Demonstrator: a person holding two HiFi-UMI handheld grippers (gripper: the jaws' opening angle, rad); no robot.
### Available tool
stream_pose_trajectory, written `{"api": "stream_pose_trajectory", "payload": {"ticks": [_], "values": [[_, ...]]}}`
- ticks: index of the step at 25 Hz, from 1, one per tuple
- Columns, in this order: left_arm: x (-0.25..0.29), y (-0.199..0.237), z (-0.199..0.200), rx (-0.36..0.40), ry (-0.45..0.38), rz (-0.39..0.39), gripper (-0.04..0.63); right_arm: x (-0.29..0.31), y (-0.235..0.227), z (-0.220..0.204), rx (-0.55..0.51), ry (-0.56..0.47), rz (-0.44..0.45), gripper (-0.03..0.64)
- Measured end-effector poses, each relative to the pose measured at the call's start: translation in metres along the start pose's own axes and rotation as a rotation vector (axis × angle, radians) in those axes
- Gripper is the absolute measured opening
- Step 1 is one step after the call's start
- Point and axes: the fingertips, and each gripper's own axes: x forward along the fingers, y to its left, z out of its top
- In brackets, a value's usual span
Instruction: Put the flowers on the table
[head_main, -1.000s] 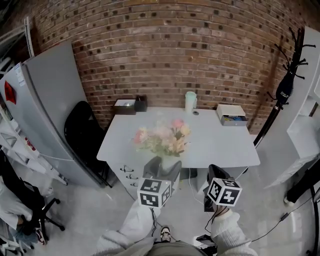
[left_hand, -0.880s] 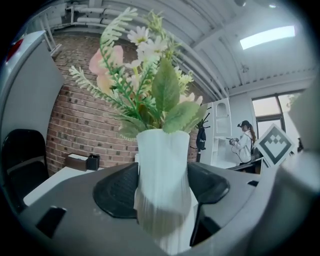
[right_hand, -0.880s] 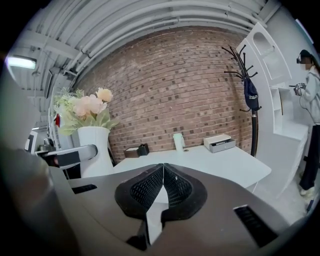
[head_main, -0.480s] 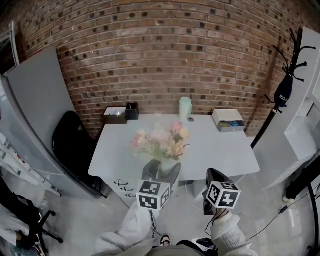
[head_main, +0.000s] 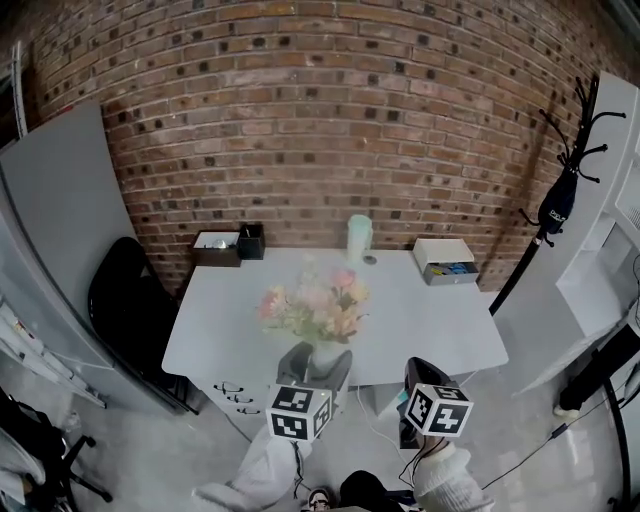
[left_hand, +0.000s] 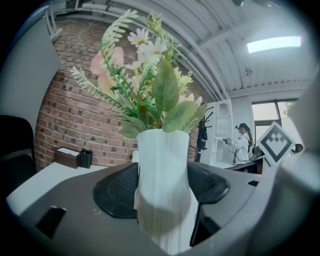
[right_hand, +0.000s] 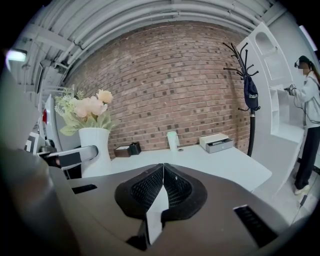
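Note:
A white ribbed vase (left_hand: 162, 185) with pink, peach and white flowers (head_main: 312, 305) is clamped upright between the jaws of my left gripper (head_main: 320, 362). In the head view it hangs in front of the near edge of the white table (head_main: 250, 335), above the floor. In the right gripper view the same vase (right_hand: 95, 142) stands at the left, held by the left gripper's fingers (right_hand: 75, 156). My right gripper (head_main: 420, 385) is to the right of the vase, its jaws pressed together with nothing between them (right_hand: 162, 187).
Along the table's back edge sit a brown tissue box (head_main: 215, 248), a black holder (head_main: 251, 241), a pale green cup (head_main: 358, 238) and a white box (head_main: 446, 260). A black chair (head_main: 125, 310) stands left, a coat stand (head_main: 555, 200) right. A person (right_hand: 310, 115) stands by white shelves.
The view has shifted: the table now sits a little lower and further left in the head view. Both grippers and the held vase keep the same pose relative to each other.

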Motion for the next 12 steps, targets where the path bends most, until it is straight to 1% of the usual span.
{"api": "stream_pose_trajectory", "payload": {"ticks": [5, 12], "values": [[0.019, 0.005, -0.001, -0.012, 0.004, -0.005, 0.314, 0.016, -0.007, 0.002, 0.012, 0.005, -0.008, 0.023], [0.046, 0.013, -0.001, -0.002, 0.010, 0.003, 0.314, 0.051, -0.012, 0.013, 0.011, 0.005, 0.020, 0.023]]}}
